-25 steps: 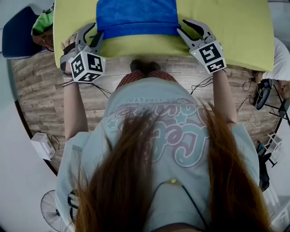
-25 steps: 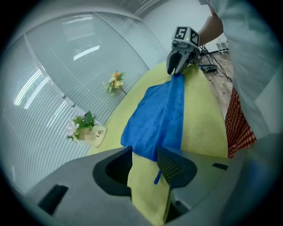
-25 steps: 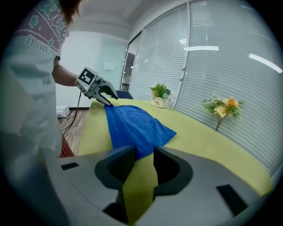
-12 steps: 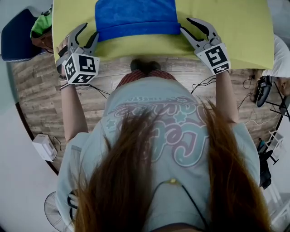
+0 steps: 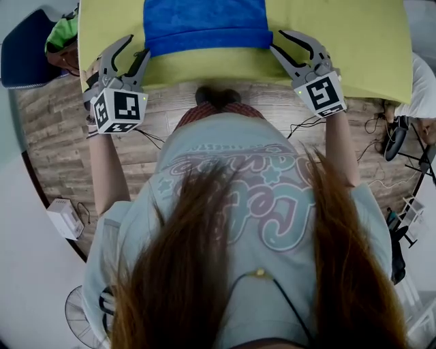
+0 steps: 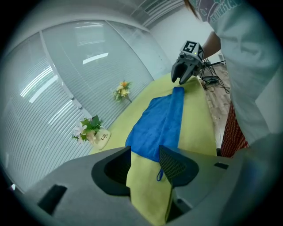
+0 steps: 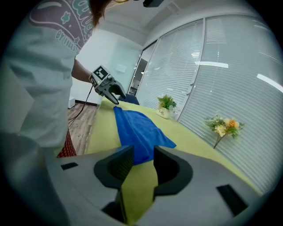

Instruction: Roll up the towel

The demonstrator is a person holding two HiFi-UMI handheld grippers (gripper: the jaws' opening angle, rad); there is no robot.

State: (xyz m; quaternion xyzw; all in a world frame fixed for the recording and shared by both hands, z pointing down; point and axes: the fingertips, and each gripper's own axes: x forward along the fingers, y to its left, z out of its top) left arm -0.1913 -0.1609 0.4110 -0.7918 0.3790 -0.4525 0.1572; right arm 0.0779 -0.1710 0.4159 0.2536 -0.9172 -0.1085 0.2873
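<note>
Blue towel [image 5: 204, 20] flat on yellow cloth [image 5: 354, 48], near edge seemingly rolled; left tongs [image 5: 135, 49] just opened, right tongs [image 5: 281, 41] spread.

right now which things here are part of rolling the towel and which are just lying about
Job:
blue terry towel
left gripper, jaws have just been opening, gripping nothing
right gripper, open
yellow-green table cover under the towel

Lying about:
white flower pot
yellow flower spray
dark blue chair
floor cables
</note>
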